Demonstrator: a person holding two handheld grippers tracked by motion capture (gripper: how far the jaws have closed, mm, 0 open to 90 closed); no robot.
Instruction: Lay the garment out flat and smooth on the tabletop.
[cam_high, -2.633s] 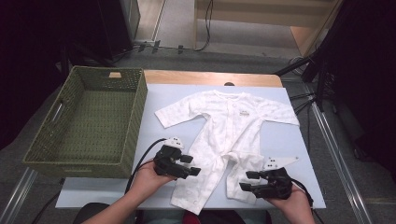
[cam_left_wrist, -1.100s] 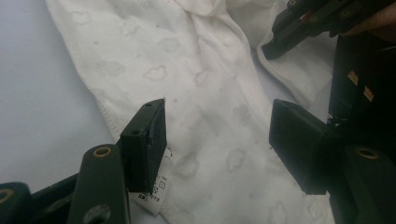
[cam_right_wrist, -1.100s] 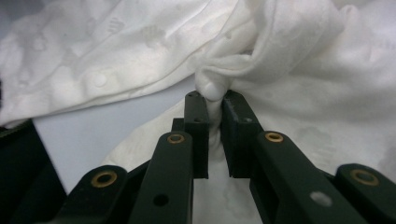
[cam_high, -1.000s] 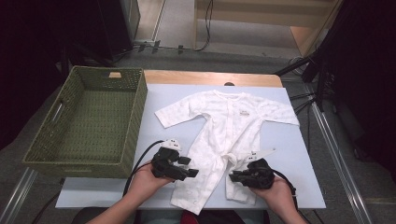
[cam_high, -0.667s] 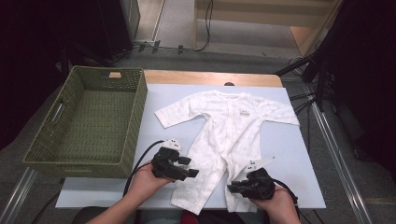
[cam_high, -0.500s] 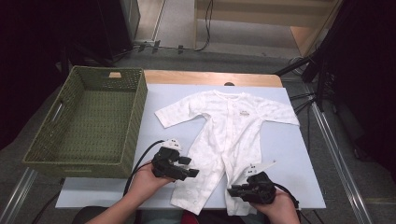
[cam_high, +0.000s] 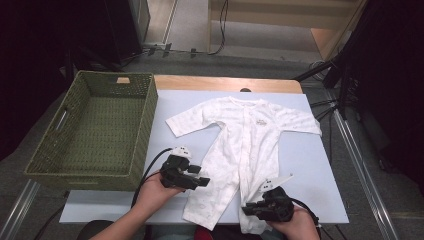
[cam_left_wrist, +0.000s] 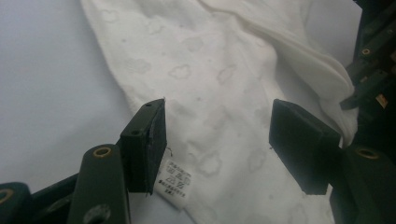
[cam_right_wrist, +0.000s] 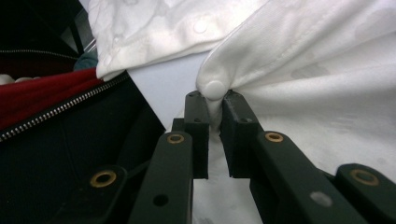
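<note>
right gripper (cam_high: 253, 208), at the near edge of the table (cam_high: 310, 165), has its jaws pinched together on the cuff of one leg of the white baby romper (cam_high: 247, 140); in the right gripper view a fold of that cloth with a snap stud (cam_right_wrist: 215, 88) bulges between the pads. left gripper (cam_high: 200, 181) hovers with jaws well apart over the other leg, whose care label (cam_left_wrist: 176, 178) lies by one pad (cam_left_wrist: 154, 140). romper lies face up and spread flat on the pale blue table, sleeves out, legs toward the person, beside the green woven basket (cam_high: 95, 130). step in hand, as judged: taking both leg cuffs to begin a fold. to do it well, lower the left gripper until both layers sit between the pads, close near the hem, then lift both cuffs evenly and carry them toward the collar, keeping the cloth taut so that no crease forms.
</note>
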